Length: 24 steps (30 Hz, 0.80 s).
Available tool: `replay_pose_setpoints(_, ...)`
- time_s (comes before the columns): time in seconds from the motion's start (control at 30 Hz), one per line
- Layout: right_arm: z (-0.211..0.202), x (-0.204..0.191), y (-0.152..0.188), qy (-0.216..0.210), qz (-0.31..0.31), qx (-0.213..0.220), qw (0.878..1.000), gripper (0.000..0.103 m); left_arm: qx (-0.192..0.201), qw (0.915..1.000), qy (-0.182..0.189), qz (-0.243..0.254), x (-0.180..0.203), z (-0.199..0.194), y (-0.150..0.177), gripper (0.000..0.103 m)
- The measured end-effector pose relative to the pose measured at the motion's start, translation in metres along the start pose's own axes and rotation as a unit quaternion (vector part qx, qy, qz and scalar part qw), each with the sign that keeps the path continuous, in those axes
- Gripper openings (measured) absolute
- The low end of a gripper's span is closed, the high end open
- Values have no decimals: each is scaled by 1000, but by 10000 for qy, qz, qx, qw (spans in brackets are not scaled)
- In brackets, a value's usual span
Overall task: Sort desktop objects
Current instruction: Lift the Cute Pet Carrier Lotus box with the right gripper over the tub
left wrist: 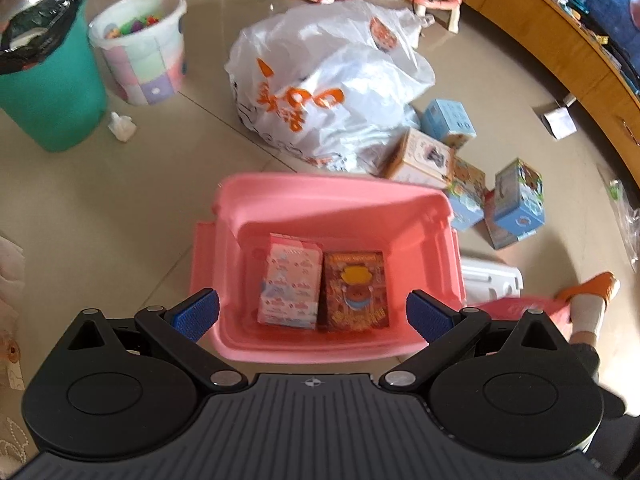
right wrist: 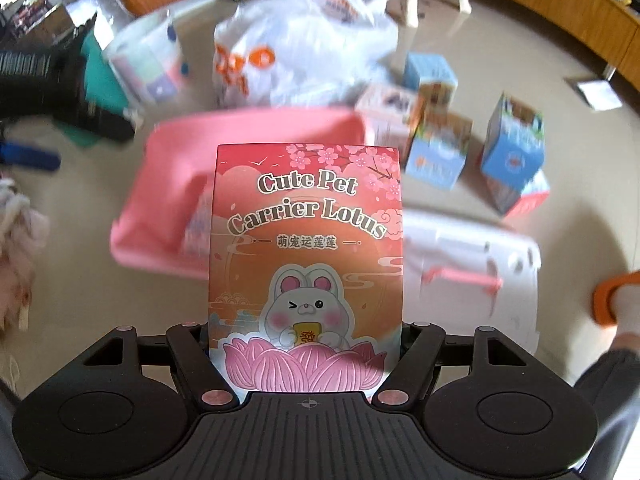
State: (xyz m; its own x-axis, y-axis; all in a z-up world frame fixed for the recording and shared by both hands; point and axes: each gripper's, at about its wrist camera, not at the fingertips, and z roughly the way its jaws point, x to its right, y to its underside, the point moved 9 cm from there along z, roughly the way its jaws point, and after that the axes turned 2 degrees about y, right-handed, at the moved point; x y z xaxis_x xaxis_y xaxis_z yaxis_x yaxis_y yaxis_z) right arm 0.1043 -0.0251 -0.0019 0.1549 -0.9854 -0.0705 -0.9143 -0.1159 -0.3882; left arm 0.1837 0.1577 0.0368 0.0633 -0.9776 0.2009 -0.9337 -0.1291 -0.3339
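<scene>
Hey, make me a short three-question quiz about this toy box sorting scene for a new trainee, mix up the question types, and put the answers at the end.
1. True or false: the left gripper is clamped on a box.
2. Multiple choice: what does the right gripper hold?
A. a white plastic bag
B. a red box printed "Cute Pet Carrier Lotus"
C. a green bin
3. Fill in: the pink bin already holds ___ boxes, lying side by side.

Key:
1. False; it is open over the pink bin with nothing between its pads.
2. B
3. Two: a pale pink box and a brown box.
</scene>
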Motion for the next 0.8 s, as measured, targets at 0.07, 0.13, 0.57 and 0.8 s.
replay_pose_setpoints(0.07, -5, -4, -15, -1, 16, 81, 10000, 67, 18, 10000, -5, -22, -2, -1, -2, 102)
replay_pose_setpoints(0.13, 0, -3, -27, -11, 41, 110, 9999, 67, -24, 10000, 37, -85, -3, 1, -2, 102)
replay_pose_setpoints(0.57, 46, -13, -73, -63, 282, 61, 9996, 67, -207, 9984, 199, -488, -11, 11, -9, 102)
replay_pose_setpoints(0.8, 92, -24, -71, -96, 287, -244, 9992, 67, -403, 9967, 237, -661, -16, 21, -6, 102)
